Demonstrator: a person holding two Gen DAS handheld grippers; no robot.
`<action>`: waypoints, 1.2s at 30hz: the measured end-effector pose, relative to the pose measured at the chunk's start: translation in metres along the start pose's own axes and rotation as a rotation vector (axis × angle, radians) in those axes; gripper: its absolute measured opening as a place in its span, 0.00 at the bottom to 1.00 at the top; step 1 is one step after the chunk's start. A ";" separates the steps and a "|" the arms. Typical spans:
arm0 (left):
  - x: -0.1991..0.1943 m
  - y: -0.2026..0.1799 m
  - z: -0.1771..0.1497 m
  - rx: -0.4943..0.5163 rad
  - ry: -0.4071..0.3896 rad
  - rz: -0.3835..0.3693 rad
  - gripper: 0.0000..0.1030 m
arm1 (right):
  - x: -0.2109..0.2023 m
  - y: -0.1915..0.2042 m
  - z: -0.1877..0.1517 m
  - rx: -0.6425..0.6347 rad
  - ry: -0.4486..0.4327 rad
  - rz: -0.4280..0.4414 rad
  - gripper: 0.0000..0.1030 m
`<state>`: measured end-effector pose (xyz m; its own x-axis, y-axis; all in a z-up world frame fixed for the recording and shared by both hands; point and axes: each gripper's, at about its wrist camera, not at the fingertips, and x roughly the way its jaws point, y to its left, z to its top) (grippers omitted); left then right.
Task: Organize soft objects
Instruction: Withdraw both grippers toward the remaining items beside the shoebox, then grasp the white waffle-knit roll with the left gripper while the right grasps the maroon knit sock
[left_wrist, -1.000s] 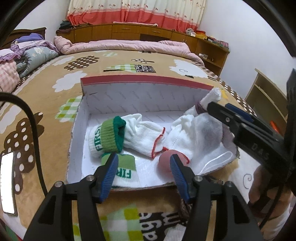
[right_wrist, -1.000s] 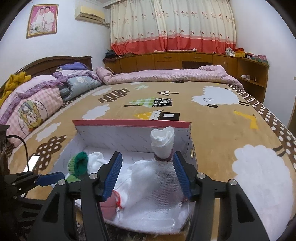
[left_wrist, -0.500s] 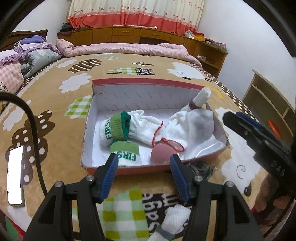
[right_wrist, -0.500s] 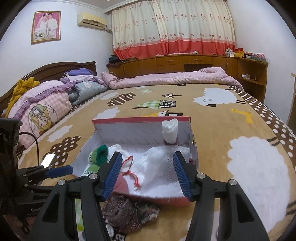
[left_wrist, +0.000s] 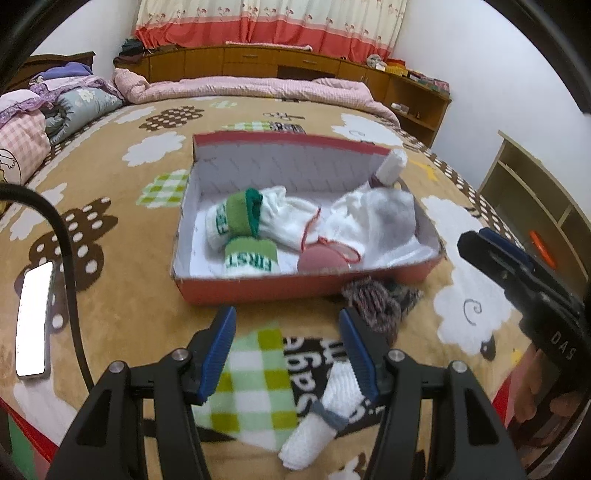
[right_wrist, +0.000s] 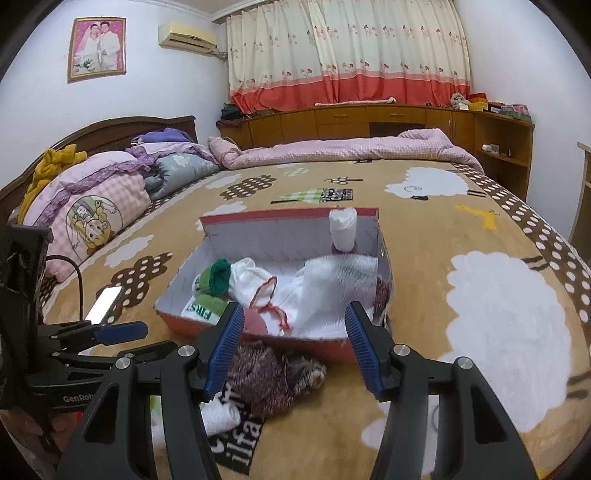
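My left gripper (left_wrist: 286, 354) was half open and empty. The rolled white sock (left_wrist: 317, 428) lay just under its right finger, long axis slanting from near left to far right. My right gripper (right_wrist: 293, 347) also gaped with nothing in it, above the maroon knit (right_wrist: 266, 376) lying against the box (right_wrist: 258, 336). I judged the left nearer the sock.

Both wrist fisheyes look down across the bed, sharing the nearby red box (left_wrist: 306, 284) (right_wrist: 303, 341) from adjacent angles.
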<state>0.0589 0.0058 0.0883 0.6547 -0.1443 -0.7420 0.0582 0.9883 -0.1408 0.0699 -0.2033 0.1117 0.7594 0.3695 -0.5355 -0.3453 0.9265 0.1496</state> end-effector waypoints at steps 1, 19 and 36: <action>0.000 -0.001 -0.003 0.002 0.009 -0.003 0.60 | -0.001 0.000 -0.002 0.003 0.004 -0.001 0.57; 0.006 -0.015 -0.047 0.073 0.101 -0.043 0.60 | -0.019 -0.013 -0.038 0.051 0.057 -0.030 0.57; 0.029 -0.035 -0.071 0.168 0.179 -0.063 0.60 | -0.019 -0.017 -0.056 0.081 0.094 -0.034 0.57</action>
<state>0.0219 -0.0369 0.0253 0.5030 -0.1979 -0.8413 0.2292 0.9691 -0.0909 0.0308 -0.2301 0.0723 0.7133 0.3328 -0.6168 -0.2713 0.9426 0.1949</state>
